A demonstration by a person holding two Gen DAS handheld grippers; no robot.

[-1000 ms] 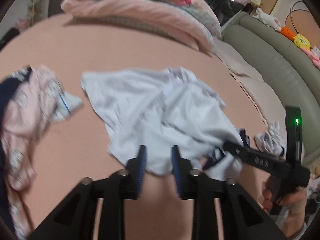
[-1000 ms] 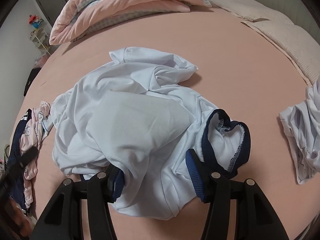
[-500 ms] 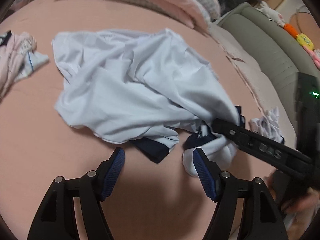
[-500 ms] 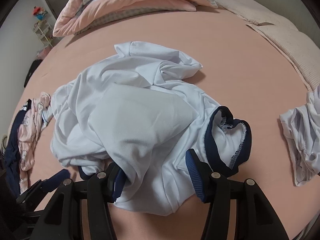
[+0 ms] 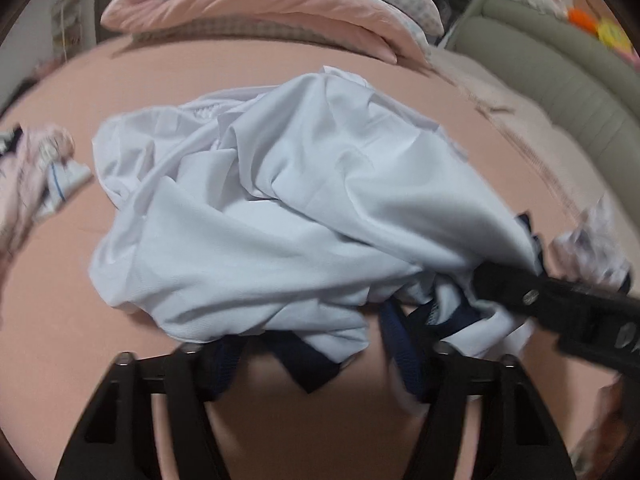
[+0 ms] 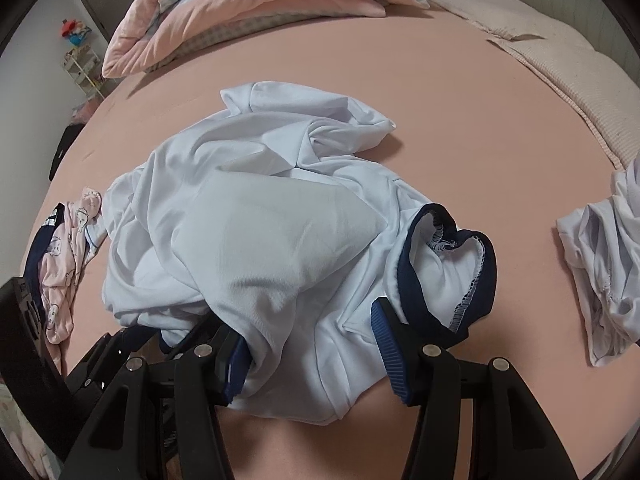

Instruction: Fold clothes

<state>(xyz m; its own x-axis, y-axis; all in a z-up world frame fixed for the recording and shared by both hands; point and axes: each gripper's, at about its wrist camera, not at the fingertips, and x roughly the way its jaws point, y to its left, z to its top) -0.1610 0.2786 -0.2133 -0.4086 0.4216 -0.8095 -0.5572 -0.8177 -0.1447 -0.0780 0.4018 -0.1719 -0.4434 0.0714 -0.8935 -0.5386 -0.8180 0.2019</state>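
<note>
**A:** What is the left wrist view showing?

**B:** A crumpled white shirt (image 5: 280,216) with navy trim is lying heaped on a pink bed (image 5: 60,300). The left gripper (image 5: 316,356) is standing spread open around the near hem, clamping nothing. A pink garment (image 5: 24,176) is lying off to the left.

**A:** And the right wrist view?

**B:** The right gripper (image 6: 312,356) is also gaping, cloth bunching between its fingers — a navy-edged sleeve opening (image 6: 444,264) is sitting just beside it. Folding proper is not yet starting; next, I judge, both must pinch edges and spread the shirt flat.
</note>
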